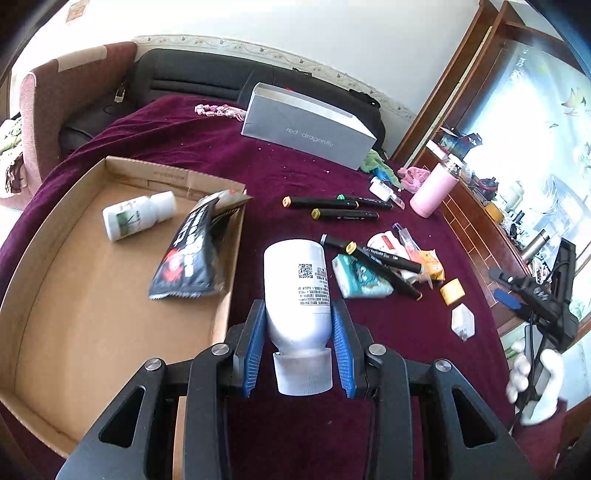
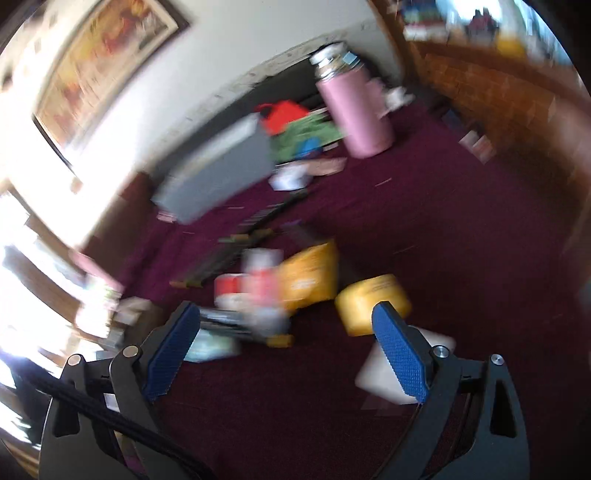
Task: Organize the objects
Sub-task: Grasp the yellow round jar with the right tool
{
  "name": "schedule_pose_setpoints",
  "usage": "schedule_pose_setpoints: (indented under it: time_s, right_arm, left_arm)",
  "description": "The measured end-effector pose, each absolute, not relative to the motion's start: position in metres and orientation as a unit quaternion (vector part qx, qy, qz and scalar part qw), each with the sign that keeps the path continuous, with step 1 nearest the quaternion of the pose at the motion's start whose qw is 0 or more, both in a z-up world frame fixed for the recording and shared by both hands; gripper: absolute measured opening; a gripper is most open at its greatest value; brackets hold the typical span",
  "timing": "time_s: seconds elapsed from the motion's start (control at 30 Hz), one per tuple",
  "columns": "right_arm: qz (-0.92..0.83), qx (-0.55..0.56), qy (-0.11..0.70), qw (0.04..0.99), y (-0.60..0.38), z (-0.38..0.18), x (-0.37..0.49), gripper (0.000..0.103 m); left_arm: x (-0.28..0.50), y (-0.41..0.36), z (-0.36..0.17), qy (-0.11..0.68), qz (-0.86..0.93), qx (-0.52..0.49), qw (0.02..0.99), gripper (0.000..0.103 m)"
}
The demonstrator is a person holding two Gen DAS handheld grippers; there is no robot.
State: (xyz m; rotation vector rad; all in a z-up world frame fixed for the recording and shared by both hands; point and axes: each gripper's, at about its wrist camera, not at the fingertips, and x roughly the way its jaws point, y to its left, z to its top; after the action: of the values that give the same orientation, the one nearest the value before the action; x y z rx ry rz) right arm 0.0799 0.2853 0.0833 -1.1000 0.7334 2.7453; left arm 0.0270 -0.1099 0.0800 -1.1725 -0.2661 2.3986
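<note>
Room and furnishings around the cluttered surface

A maroon velvety cloth [image 1: 207, 147] covers the surface. Behind it stands a black padded seat back [image 1: 192, 79] against a white wall [image 1: 295, 26] edged with a patterned border strip [image 1: 229, 46]. A pink-upholstered chair [image 1: 55, 96] is at the left, a wooden cabinet [image 1: 476, 225] with bright, decorated glass at the right. A blurred framed picture [image 2: 99, 62] hangs on the wall.

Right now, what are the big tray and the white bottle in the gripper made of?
The tray looks like plain brown cardboard: matte, with folded flaps. The white bottle held by the left gripper is probably plastic: smooth, slightly shiny, with a printed label.
</note>
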Motion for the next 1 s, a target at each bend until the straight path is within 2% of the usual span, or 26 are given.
schedule_pose_setpoints:
  time_s: [0.03, 0.1, 0.23, 0.37, 0.5, 0.6, 0.63, 0.67, 1.0]
  right_arm:
    - [0.901, -0.378, 0.194, 0.085, 0.288, 0.084, 0.082, 0.095]
    - [0.892, -0.407, 0.161, 0.116, 0.290, 0.076, 0.081, 0.095]
    - [0.877, -0.437, 0.140, 0.141, 0.291, 0.056, 0.076, 0.094]
    - [0.865, -0.456, 0.140, 0.158, 0.293, 0.037, 0.065, 0.087]
    - [0.869, -0.452, 0.133, 0.153, 0.294, 0.032, 0.050, 0.086]
    - [0.867, -0.462, 0.117, 0.148, 0.287, 0.025, 0.032, 0.073]
    - [0.864, -0.468, 0.108, 0.149, 0.284, 0.022, 0.027, 0.059]
    - [0.861, -0.477, 0.096, 0.148, 0.282, 0.018, 0.021, 0.039]
    - [0.865, -0.463, 0.130, 0.144, 0.286, 0.030, 0.049, 0.037]
  left_arm:
    - [0.028, -0.112, 0.078, -0.101, 0.869, -0.426, 0.229, 0.030]
    - [0.029, -0.115, 0.075, -0.111, 0.866, -0.429, 0.233, 0.030]
    - [0.033, -0.120, 0.073, -0.114, 0.864, -0.431, 0.233, 0.030]
    - [0.039, -0.123, 0.079, -0.102, 0.873, -0.420, 0.228, 0.030]
    - [0.041, -0.121, 0.082, -0.094, 0.875, -0.417, 0.227, 0.030]
    - [0.042, -0.118, 0.083, -0.087, 0.876, -0.418, 0.226, 0.030]
    - [0.042, -0.118, 0.084, -0.086, 0.876, -0.418, 0.226, 0.030]
    - [0.043, -0.118, 0.085, -0.085, 0.877, -0.416, 0.226, 0.030]
    - [0.041, -0.127, 0.080, -0.086, 0.879, -0.419, 0.211, 0.027]
